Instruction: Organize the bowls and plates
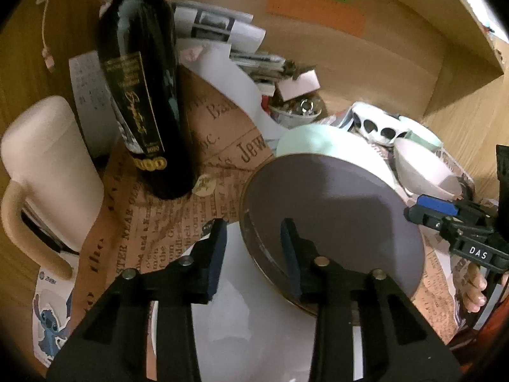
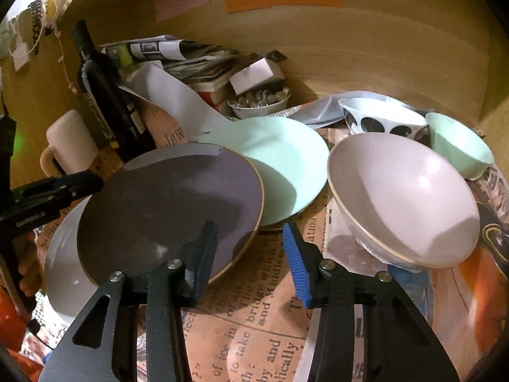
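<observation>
1. The desk (image 2: 254,328), papered in old newsprint, is boxed in by wooden walls behind and at the sides; bottle (image 1: 143,79), mug (image 1: 47,172) and a paper pile crowd the back.
2. A grey plate (image 2: 165,203) leans tilted on a white plate (image 1: 248,318), overlapping a mint plate (image 2: 286,165); a pink bowl (image 2: 404,203) sits just right.
3. Left tongs (image 1: 254,254) straddle the grey plate's near rim, jaws partly spread; whether they pinch, I cannot tell.
4. Right tongs (image 2: 251,261) straddle its opposite rim likewise.
</observation>
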Tool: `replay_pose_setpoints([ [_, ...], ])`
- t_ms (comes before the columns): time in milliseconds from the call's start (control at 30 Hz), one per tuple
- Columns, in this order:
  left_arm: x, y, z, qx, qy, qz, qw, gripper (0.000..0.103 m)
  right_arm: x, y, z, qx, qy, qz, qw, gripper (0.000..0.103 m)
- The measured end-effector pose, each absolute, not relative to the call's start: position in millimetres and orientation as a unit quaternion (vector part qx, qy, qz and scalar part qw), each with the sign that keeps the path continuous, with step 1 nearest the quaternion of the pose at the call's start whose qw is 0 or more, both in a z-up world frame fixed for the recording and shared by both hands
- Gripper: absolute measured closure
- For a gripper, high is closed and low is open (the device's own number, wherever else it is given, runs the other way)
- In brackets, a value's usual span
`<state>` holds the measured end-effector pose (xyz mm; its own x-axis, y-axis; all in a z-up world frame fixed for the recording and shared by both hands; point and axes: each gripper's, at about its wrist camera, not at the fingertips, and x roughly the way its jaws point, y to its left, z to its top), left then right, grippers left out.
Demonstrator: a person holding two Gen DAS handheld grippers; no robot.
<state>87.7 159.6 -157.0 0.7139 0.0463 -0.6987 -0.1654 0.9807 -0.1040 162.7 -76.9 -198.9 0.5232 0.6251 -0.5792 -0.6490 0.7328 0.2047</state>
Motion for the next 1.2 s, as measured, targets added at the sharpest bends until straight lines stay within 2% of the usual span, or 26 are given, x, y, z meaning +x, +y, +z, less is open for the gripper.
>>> replay_pose_setpoints([
  [167,92.4,165.3,-162.3,-0.090,0.390,0.054,0.915,0.070,171.5,-74.6,-204.4,-0.001,0.350,0.369,0.861,0.078],
  [433,99.9,163.7,-165.3,-0.084,0.404,0.052,0.909,0.080,174.9,-63.9,-207.0,-0.002,0.361,0.381,0.851,0.081],
  [833,108.8,165.9,-168.1,-0.100,0.420,0.035,0.901,0.080,180.0,-63.0,-208.4,0.002,0.364,0.383,0.849,0.081],
  [1200,101.5,155.7,-167.3,-0.081,0.399,0.059,0.912,0.080,176.0,-64.7,-207.9,0.006,0.360,0.376,0.854,0.080],
])
